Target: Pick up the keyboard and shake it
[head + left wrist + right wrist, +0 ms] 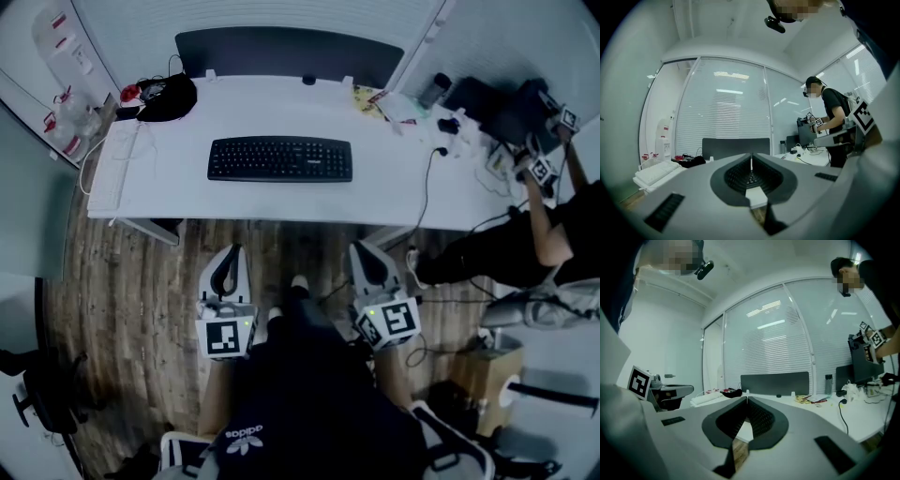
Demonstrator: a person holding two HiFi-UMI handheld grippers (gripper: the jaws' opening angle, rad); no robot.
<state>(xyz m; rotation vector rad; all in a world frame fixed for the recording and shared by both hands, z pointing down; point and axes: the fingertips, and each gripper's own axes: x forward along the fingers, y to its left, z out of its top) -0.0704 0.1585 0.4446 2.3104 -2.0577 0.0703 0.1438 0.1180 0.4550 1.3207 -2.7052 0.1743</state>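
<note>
A black keyboard [280, 158] lies flat in the middle of the white desk [159, 197], parallel to its front edge. My left gripper [225, 255] hovers over the wooden floor just short of the desk's front edge, below the keyboard's left end, shut and empty. My right gripper [369, 252] sits level with it below the keyboard's right end, also shut with nothing in it. Each gripper view looks along touching jaws, the left gripper [751, 161] and the right gripper [747, 401] both aimed at the desk; a few keyboard keys [751, 178] show through the left jaws' opening.
A black bag [167, 97] and red item lie at the desk's back left, a dark divider panel [286, 52] behind. Papers, a bottle [434, 90] and cables clutter the right end. Another person [539, 234] works with grippers at the right. A cardboard box [487, 375] stands on the floor.
</note>
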